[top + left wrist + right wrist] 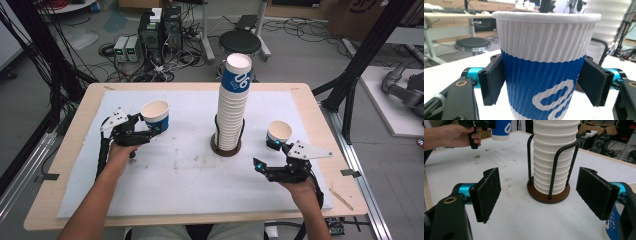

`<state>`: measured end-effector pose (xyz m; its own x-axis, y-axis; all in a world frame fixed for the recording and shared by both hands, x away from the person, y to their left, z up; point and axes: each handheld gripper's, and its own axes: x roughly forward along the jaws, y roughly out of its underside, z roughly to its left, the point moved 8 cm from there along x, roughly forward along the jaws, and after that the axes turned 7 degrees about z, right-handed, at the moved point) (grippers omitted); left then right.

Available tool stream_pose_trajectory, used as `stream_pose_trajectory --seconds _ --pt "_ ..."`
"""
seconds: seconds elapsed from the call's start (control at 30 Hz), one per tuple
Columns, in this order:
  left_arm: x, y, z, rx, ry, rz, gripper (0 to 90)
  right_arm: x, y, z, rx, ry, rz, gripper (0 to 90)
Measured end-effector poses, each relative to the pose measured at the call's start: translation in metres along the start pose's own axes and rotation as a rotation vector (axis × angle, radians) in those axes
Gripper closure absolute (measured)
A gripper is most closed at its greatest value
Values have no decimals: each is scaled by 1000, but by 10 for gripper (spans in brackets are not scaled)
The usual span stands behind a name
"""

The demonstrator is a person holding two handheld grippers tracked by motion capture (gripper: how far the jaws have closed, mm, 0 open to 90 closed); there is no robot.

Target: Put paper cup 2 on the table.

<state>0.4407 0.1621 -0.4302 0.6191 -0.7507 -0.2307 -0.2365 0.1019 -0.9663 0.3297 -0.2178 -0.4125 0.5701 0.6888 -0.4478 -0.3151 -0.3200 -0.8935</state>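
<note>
Holding a blue-and-white paper cup (pixel 544 72) between its pads, the left gripper (pixel 145 131) clasps it low on the wall so the rim stays free. The right gripper (pixel 541 195) waits with jaws spread and empty, facing the cup stack (pixel 555 157). Underneath lies a stained white mat (pixel 190 170); cables crowd the floor behind.

a white mat (pixel 190 175) covers the wooden table (pixel 65 150); on the floor beyond the table's far edge, a round black stool (pixel 240 42) stands at twelve o'clock, computer towers (pixel 160 30) with tangled cables at eleven o'clock, and a cardboard box (pixel 357 17) at one o'clock.
</note>
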Motion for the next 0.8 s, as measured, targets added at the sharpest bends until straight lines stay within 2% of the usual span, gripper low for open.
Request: stream_pose_trajectory --seconds 0.33,0.43,0.6,0.67,0.73,0.8 --pt "20 31 9 -4 -54 170 265 -1 1 0 4 -2 0 203" --pt "22 36 10 -8 -65 197 265 -2 1 -1 3 -1 -3 203" --pt "24 43 10 15 -89 256 263 -2 2 -1 6 -1 3 203" --pt "24 43 10 3 -95 254 259 -2 2 -1 3 -2 1 203" --pt "23 43 9 12 -104 269 259 -2 2 -1 4 -2 2 203" --pt "20 45 9 25 -129 305 253 -2 2 -1 5 -1 4 203"
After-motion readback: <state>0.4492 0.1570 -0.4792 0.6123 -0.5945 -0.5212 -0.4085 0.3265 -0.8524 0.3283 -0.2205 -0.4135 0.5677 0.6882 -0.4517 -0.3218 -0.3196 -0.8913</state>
